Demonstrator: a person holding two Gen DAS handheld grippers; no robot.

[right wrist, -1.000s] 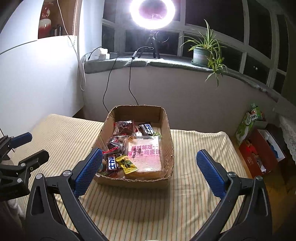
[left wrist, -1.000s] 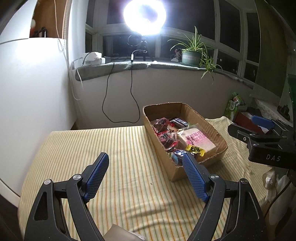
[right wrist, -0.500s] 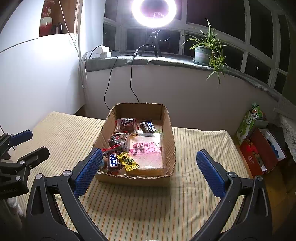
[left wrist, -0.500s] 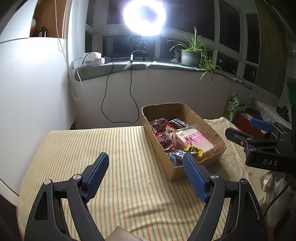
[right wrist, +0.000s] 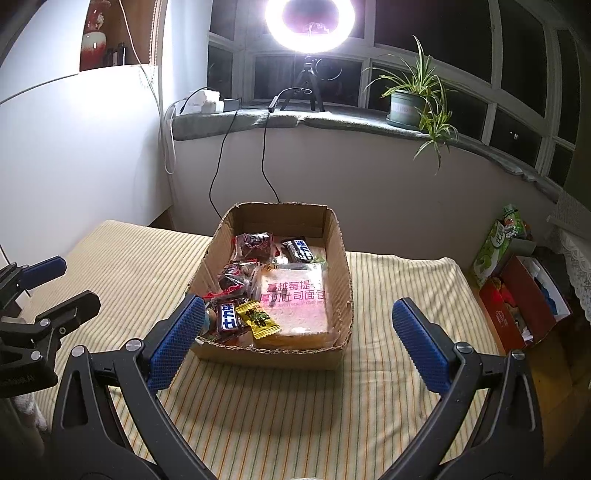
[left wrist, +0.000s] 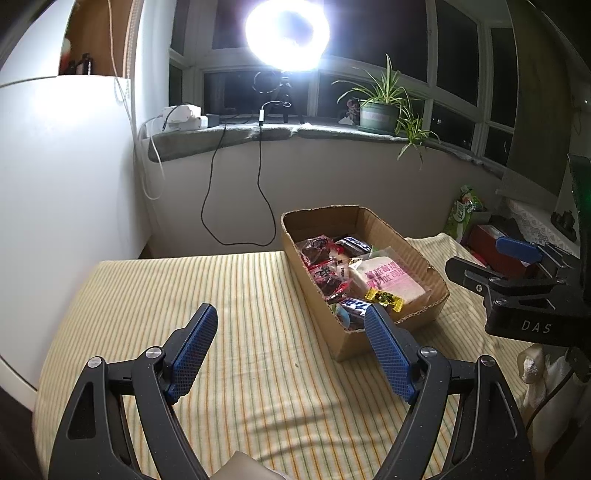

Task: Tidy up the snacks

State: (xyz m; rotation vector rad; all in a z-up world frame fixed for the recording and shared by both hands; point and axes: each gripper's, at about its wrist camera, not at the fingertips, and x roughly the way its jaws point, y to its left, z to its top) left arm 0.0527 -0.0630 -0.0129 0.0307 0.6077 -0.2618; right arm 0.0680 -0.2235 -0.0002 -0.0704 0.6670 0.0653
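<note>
Cardboard box (right wrist: 343, 280) on striped bench (right wrist: 280, 406), pink bread pack (right wrist: 293, 299) right, wrapped snacks (right wrist: 240, 280) left, both tools released, left tool (left wrist: 291, 349), right tool (right wrist: 293, 332)

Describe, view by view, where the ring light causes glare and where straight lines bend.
Left wrist view: the ring light blows out white and flares onto the wall; window frames bow. Right wrist view: its ring shape stays readable; the window sill curves.

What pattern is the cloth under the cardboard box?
The cloth is pale yellow with thin stripes; the right wrist view shows it best.
</note>
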